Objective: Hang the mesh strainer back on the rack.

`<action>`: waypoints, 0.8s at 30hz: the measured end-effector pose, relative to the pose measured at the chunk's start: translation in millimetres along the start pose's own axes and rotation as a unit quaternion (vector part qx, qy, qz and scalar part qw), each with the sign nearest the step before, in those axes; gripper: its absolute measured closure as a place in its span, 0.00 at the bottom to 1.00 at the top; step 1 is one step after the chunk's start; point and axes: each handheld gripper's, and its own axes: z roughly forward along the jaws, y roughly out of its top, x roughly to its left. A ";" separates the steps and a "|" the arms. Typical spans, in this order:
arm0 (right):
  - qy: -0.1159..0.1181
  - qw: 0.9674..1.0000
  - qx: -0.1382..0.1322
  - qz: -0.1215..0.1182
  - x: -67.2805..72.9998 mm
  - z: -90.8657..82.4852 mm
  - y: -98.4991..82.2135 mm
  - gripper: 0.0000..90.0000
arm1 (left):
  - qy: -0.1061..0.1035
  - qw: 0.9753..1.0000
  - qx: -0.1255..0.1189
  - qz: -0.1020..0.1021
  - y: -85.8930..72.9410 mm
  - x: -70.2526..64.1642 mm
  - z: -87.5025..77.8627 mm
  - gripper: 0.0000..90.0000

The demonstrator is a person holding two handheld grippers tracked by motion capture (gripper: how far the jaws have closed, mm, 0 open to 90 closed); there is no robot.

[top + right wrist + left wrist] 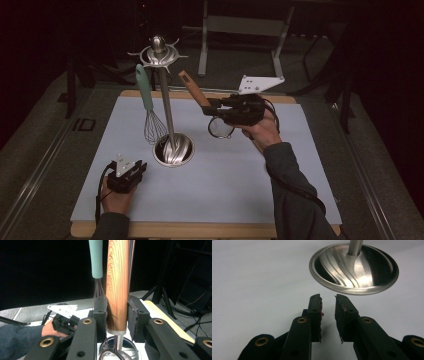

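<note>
The utensil stand [167, 105] is polished metal, its swirled base [354, 267] glossy and brushed. The strainer's handle [117, 287] is varnished, grained wood with a metal ferrule. The whisk [150, 107] has a matt mint handle and wire loops. The worktop [225, 185] looks smooth and matt.

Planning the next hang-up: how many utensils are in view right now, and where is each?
2. A teal-handled whisk hangs from the metal stand. A wooden-handled utensil is clamped in the right gripper, raised to the right of the stand. None seems hidden.
</note>
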 end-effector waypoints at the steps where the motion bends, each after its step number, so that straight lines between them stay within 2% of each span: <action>1: 0.001 1.000 -0.002 -0.002 0.4 -0.5 1.2 0.79 | 0.000 1.000 0.000 0.000 0.0 0.0 0.0 0.84; 14: 0.031 0.999 -0.028 -0.014 14.0 3.6 15.8 0.79 | 0.000 1.000 0.001 0.002 0.1 0.0 -0.1 0.84; 24: 0.039 0.999 -0.024 -0.018 17.4 14.3 20.5 0.79 | -0.001 1.000 0.001 0.001 0.0 -0.1 0.0 0.84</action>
